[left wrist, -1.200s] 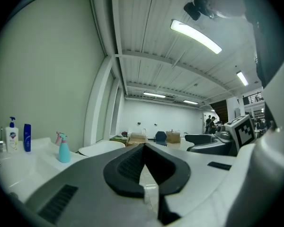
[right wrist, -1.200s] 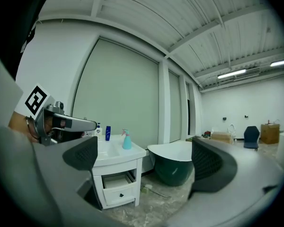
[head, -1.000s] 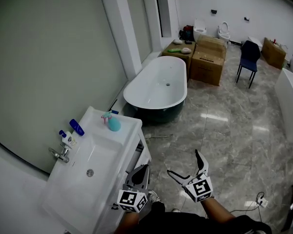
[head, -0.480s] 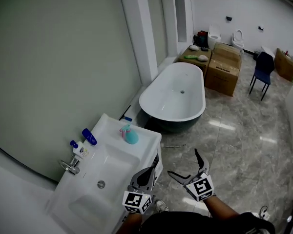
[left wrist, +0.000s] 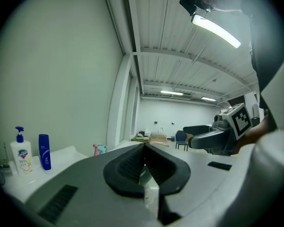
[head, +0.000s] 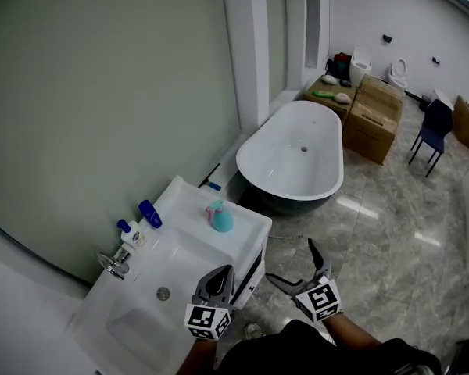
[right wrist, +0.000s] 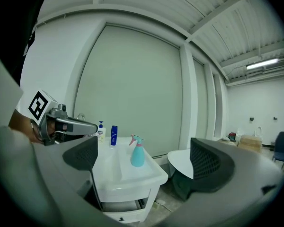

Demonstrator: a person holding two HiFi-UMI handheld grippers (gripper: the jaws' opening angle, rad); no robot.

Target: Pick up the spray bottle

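**While nothing is gripped, a teal plastic spray bottle with a pink trigger head (head: 220, 219) stands on the white washstand (head: 189, 205)**

Where the head view looks steeply down, the left gripper (head: 223, 273), black-jawed with a square-marker cube at its back, hangs at the front edge of the washstand. Its own view shows the two ribbed pads pressed together with nothing between them. The right gripper (head: 291, 262) is held just beside it, over the grey marbled floor (head: 375, 233). Its jaws are spread wide and hold nothing. In the right gripper view the spray bottle appears in the gap between the jaws, yet well apart from both pads.

The spray bottle is upright on the flat end of the washstand top, the end nearest the white oval freestanding bathtub (head: 250, 158). It is just beside the sunken basin (head: 141, 319) and is touched by neither gripper.

Along the back of the washstand, against the pale grey-green wall (head: 102, 92), a dark blue bottle (head: 149, 213) and a white pump bottle with a blue pump (head: 129, 231) stand next to each other. They are near the chrome tap (head: 113, 262) and well apart from the spray bottle.

Beyond the bathtub sit brown cardboard boxes (head: 375, 116) and a dark blue chair (head: 434, 131).
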